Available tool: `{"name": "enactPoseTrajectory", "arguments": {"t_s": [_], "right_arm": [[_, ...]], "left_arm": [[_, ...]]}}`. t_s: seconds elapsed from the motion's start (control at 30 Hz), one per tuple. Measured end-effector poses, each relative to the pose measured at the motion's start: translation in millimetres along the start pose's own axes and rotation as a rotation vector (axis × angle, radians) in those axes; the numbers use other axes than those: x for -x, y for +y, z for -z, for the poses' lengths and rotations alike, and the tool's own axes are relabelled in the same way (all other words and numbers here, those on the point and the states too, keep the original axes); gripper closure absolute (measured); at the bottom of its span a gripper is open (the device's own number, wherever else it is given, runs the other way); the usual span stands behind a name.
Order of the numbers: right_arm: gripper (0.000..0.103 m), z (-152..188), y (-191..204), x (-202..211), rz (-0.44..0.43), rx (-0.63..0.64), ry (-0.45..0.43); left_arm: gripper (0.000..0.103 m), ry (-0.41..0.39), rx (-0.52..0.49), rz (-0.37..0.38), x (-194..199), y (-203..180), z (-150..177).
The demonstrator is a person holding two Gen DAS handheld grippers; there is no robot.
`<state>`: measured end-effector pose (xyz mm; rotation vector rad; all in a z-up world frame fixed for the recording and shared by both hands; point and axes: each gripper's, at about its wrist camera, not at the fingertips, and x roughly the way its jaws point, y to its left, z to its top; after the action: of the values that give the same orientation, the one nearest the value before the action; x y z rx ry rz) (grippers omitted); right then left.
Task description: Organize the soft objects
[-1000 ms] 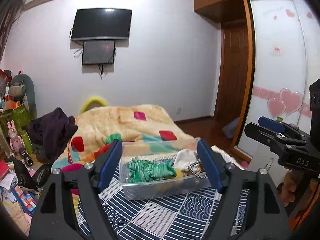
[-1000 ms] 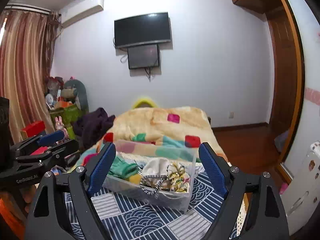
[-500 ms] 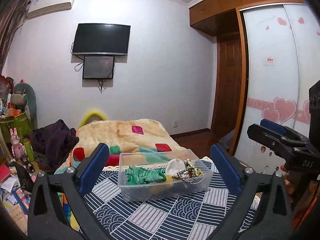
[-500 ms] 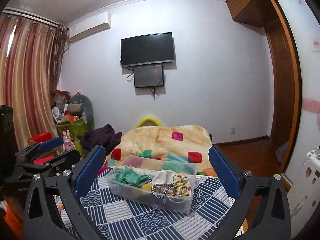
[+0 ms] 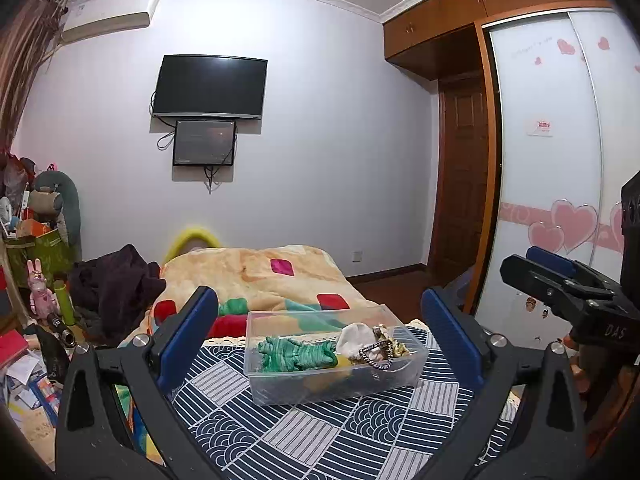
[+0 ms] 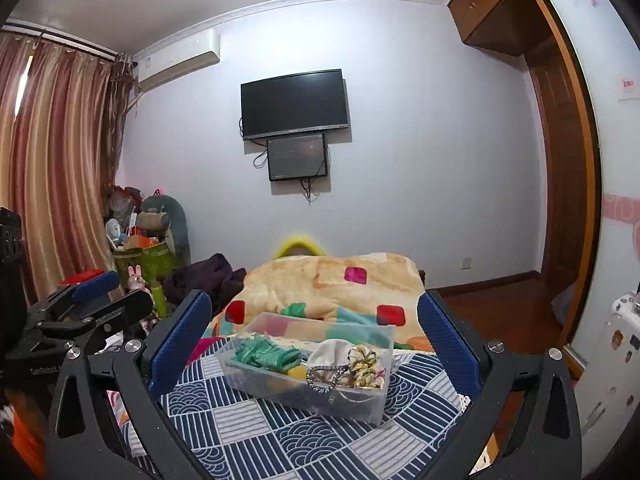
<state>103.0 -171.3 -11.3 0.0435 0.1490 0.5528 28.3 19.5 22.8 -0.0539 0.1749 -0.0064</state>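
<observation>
A clear plastic box [image 5: 280, 390] stands on a navy patterned cloth [image 5: 328, 440]; it also shows in the right wrist view [image 6: 280, 390]. It holds a green cloth [image 5: 294, 355], a white item [image 5: 356, 336], a beaded band [image 5: 374, 354] and a floral scrunchie [image 6: 364, 362]. My left gripper [image 5: 320, 338] is open and empty, held back from the box. My right gripper [image 6: 314, 340] is open and empty, also back from the box. Each gripper shows at the edge of the other's view.
A bed with a yellow patchwork blanket [image 5: 260, 276] lies behind the box. Dark clothes [image 5: 116, 288] and cluttered toys and bags [image 5: 36, 248] sit at the left. A wardrobe with heart stickers [image 5: 560, 200] stands right. A TV [image 5: 210, 86] hangs on the far wall.
Both grippers have pulled back and up from the box, which now looks smaller and lower in both views. The jaws stay open and empty.
</observation>
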Motion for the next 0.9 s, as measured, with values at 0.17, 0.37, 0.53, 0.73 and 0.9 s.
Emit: {"name": "enactPoseTrajectory", "arguments": {"t_s": [0.17,0.37,0.53,0.73,0.9], "right_arm": [[0.0,0.2,-0.8,1.8,0.002,-0.007,-0.004],[0.0,-0.7,-0.3,1.6,0.002,-0.006,-0.001],[0.0,-0.4,-0.2,1.8,0.002,-0.008,0.0],[0.0,0.4,-0.3,1.5,0.002,-0.009,-0.001],[0.0,0.7,-0.3,1.6,0.001,-0.007,-0.001]], "left_arm": [[0.0,0.0,-0.001,-0.002,0.1,0.2,0.0],[0.0,-0.001,-0.01,0.002,-0.1,-1.9,1.6],[0.0,0.002,-0.008,0.007,-0.9,-2.8,1.3],[0.0,0.002,-0.007,0.006,-0.8,-4.2,1.2],[0.0,-0.001,-0.008,0.007,-1.6,-6.0,1.8]]}}
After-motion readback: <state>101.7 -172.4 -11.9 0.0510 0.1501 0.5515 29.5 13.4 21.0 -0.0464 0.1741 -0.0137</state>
